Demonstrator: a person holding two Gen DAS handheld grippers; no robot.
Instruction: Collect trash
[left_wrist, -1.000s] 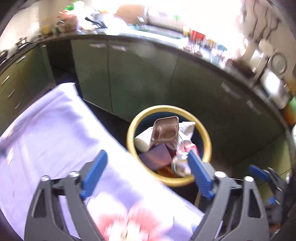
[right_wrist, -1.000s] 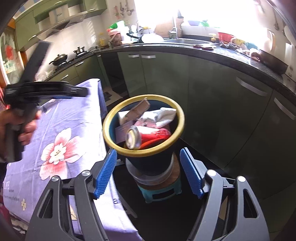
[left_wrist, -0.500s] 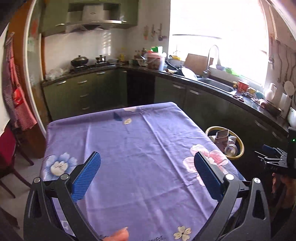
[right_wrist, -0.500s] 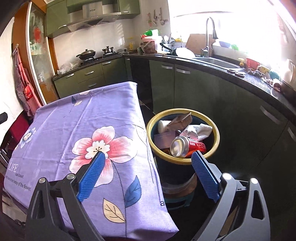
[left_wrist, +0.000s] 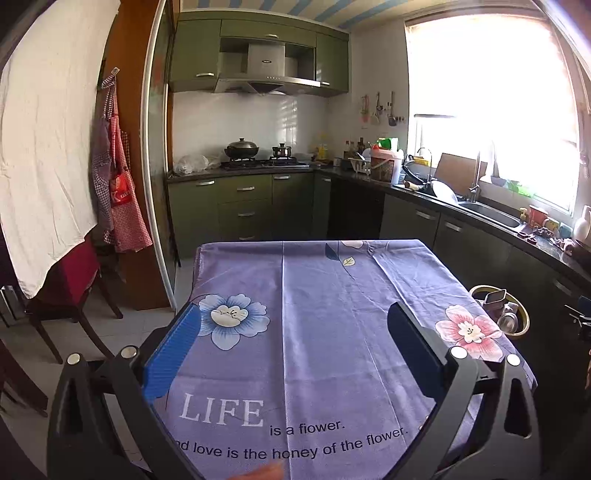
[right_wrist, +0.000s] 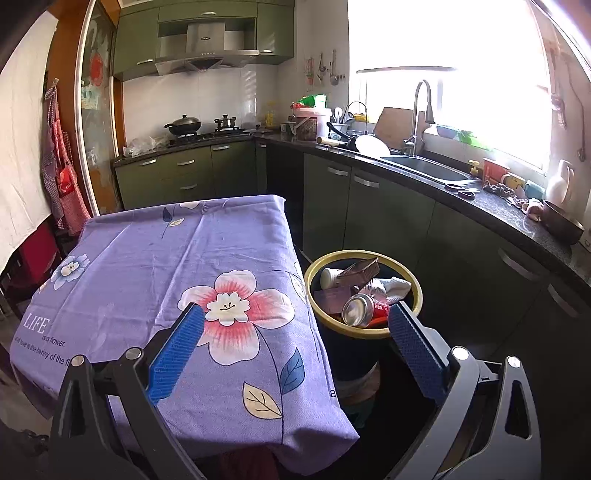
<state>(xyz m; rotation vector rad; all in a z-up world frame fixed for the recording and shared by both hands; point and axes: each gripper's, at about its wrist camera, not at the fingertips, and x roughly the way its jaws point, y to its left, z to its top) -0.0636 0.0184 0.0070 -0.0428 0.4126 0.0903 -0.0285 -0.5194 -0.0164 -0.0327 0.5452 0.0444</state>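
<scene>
A dark bin with a yellow rim (right_wrist: 415, 286) stands on the floor right of the table. It holds a red can (right_wrist: 364, 309), a white cup (right_wrist: 330, 277), a brown tray (right_wrist: 360, 270) and crumpled paper (right_wrist: 395, 286). The bin also shows in the left wrist view (left_wrist: 522, 325) at the far right. My left gripper (left_wrist: 291, 328) is open and empty above the near end of the table. My right gripper (right_wrist: 293, 328) is open and empty, held over the table's right edge, short of the bin.
The table wears a purple flowered cloth (left_wrist: 314, 288) with printed words. Green cabinets and a dark counter (right_wrist: 480, 203) with a sink run along the right. A stove with pots (left_wrist: 258, 155) stands at the back. A dark chair (left_wrist: 66, 295) stands left.
Both grippers have pulled back from the bin and risen. The left one swung from over the bin to the table's near end. Both stay open and empty.
</scene>
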